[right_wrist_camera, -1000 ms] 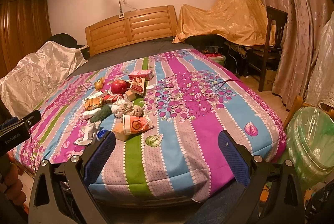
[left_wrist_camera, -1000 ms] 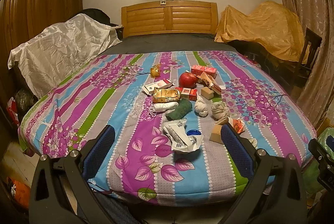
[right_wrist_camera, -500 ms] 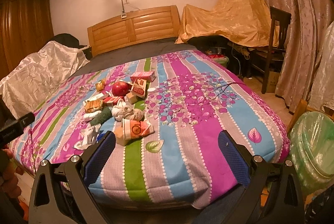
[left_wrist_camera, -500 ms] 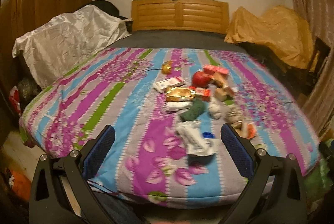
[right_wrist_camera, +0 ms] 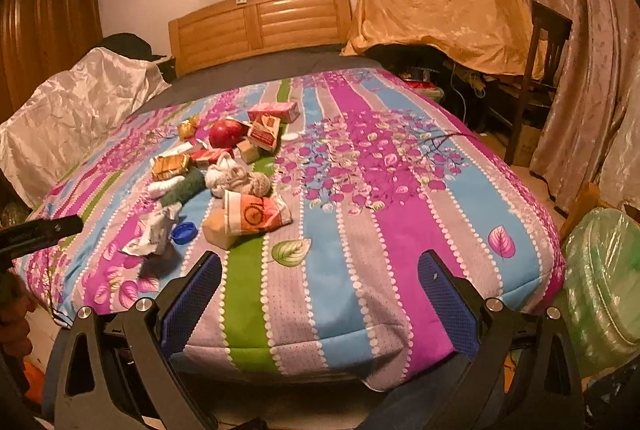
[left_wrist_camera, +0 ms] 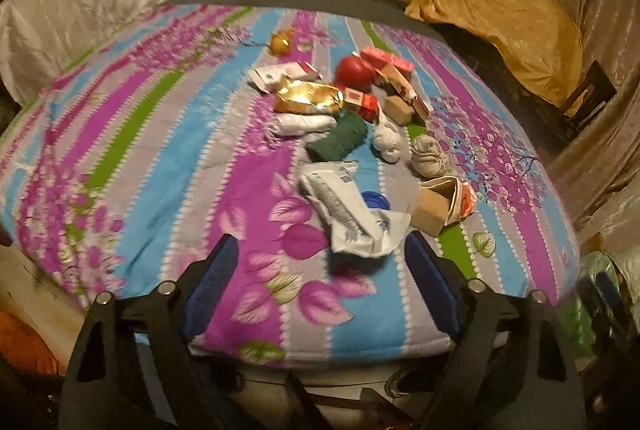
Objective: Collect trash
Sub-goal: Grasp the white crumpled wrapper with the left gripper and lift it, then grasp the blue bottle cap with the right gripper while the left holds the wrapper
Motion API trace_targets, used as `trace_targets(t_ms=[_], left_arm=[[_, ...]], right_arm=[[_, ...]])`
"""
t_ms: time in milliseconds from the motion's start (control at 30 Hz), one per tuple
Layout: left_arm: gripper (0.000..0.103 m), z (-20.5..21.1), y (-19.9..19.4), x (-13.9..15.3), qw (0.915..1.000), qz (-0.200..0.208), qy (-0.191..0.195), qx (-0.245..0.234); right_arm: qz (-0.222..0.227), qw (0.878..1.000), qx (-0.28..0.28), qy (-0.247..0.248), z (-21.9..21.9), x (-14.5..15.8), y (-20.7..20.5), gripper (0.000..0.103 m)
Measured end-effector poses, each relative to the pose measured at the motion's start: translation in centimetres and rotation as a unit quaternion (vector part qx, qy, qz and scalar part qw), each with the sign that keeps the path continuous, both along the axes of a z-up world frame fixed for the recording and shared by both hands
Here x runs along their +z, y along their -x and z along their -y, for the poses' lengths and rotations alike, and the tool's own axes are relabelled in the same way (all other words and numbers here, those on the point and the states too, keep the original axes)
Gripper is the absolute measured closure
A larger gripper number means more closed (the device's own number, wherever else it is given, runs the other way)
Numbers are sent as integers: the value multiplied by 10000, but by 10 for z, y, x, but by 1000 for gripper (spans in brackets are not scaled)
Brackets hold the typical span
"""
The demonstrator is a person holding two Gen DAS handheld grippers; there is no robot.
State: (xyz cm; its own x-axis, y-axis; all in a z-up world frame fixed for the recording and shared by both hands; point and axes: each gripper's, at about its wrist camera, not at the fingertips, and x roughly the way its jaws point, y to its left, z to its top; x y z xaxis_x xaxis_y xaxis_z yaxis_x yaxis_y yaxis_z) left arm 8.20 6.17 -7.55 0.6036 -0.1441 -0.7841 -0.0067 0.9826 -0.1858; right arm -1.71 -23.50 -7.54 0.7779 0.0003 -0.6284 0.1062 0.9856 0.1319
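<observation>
1. The left gripper [left_wrist_camera: 322,266] is held over the near edge of the bed [left_wrist_camera: 168,165], its jaws wide and empty. The crumpled wrapper [left_wrist_camera: 352,213] lies just beyond them and is judged the nearest pick.
2. To take it well, the jaws should be lowered astride the wrapper's thick middle fold, so that the blue cap [left_wrist_camera: 376,198] touching it and the quilt beneath are not caught.
3. The rest of the trash is piled past the wrapper: a gold packet [left_wrist_camera: 308,97], a green roll [left_wrist_camera: 338,139], white wads [left_wrist_camera: 388,141], a cup [right_wrist_camera: 256,216], cartons [right_wrist_camera: 274,111]. A red apple [right_wrist_camera: 226,133] sits among it and is probably not trash.
4. The right gripper [right_wrist_camera: 320,290] is held off the bed's foot, jaws wide and empty, with no trash between them.
5. A green-lined bin [right_wrist_camera: 600,282] stands at the bed's right corner and is judged the drop point.
6. The quilt is soft and patterned, so light pieces may sink or snag. The room is dim, with a silver cover [right_wrist_camera: 80,109] at left, a headboard [right_wrist_camera: 260,25] behind, a draped pile [right_wrist_camera: 440,17] and curtains [right_wrist_camera: 568,29] at right.
</observation>
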Motion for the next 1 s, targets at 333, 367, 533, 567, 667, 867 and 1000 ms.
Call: trace_targets(t_ms=[333,367,533,567,667,867,1000], left_arm=[[54,32,-82,-69,9938,-1068,183,-254],[60,32,-84,-76,9921,-1202,214,-281],[72,10,-68,-73,9947,-842,575,-145],[72,5,-61,-66,9965,-679,472,-124],[72,-8,-44,-50,9993,-311,181,-31],[72,-48,-19,-20,9987,202,-278,372],[72,-62,-15,-14,9973,317,-423,516]], right_arm=[[-413,9991,102,67,1,-23,-25,5],[-453,9988,178,68,-1,-25,-29,5],[-346,9948,953,77,-28,-27,-47,7],[-282,9928,1158,112,-37,-25,-50,11],[-100,9805,1956,155,-72,-20,-68,30],[-16,9505,3089,341,-143,-22,-120,48],[-335,9404,3330,609,-175,-37,-158,48]])
